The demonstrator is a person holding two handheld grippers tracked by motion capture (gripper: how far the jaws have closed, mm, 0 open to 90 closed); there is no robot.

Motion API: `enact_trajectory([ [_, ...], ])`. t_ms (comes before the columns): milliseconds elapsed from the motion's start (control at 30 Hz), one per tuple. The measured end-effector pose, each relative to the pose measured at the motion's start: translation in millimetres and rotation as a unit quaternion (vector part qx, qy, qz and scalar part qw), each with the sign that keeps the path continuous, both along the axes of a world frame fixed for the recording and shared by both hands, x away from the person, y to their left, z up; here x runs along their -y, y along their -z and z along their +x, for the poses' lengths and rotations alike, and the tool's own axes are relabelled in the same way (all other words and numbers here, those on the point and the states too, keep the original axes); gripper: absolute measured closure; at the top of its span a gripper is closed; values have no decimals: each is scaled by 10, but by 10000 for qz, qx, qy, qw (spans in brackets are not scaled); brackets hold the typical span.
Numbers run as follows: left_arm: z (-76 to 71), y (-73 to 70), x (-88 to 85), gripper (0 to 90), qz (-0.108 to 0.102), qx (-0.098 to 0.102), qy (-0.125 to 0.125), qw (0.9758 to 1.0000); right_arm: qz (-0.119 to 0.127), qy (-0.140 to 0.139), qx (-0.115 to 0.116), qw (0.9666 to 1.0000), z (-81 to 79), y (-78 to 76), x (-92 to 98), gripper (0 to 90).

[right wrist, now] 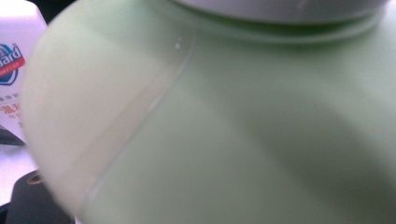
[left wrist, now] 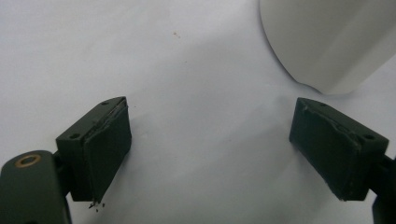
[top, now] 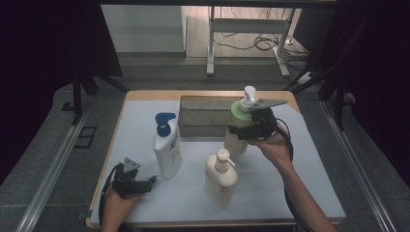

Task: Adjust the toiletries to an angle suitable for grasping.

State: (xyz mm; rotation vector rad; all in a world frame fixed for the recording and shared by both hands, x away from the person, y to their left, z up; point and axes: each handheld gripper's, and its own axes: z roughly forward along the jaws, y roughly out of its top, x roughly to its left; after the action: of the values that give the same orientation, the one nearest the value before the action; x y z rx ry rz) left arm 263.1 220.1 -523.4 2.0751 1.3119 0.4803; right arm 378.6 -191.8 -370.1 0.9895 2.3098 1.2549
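Note:
A pale green pump bottle (top: pixel 235 141) with a white pump head hangs above the white mat, just in front of the grey box; my right gripper (top: pixel 245 129) is shut on its upper body. Its green wall (right wrist: pixel 224 126) looms close in the right gripper view. A white bottle with a blue pump (top: pixel 167 151) stands left of centre, its label (right wrist: pixel 10 60) seen past the green one. A cream pump bottle (top: pixel 221 180) stands near the front middle. My left gripper (top: pixel 151 181) rests low at the front left, open with nothing between its pads (left wrist: pixel 210 116); the white bottle's base (left wrist: pixel 327 42) lies just ahead.
A grey rectangular box (top: pixel 203 116) sits at the back of the table. The white mat (top: pixel 285 193) covers most of the tabletop. Metal rails run along both sides, and a table frame with cables stands on the floor beyond.

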Motion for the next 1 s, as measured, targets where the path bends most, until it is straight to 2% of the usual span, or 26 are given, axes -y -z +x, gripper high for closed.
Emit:
enact_trajectory([
  [633,0,1,1,129,-4,7,-3,10000,-68,-120,-12,9999,213,-160,-312,125],
  [1000,0,1,0,129,-3,7,-1,10000,-99,-105,9,9999,336,-189,-474,125],
])
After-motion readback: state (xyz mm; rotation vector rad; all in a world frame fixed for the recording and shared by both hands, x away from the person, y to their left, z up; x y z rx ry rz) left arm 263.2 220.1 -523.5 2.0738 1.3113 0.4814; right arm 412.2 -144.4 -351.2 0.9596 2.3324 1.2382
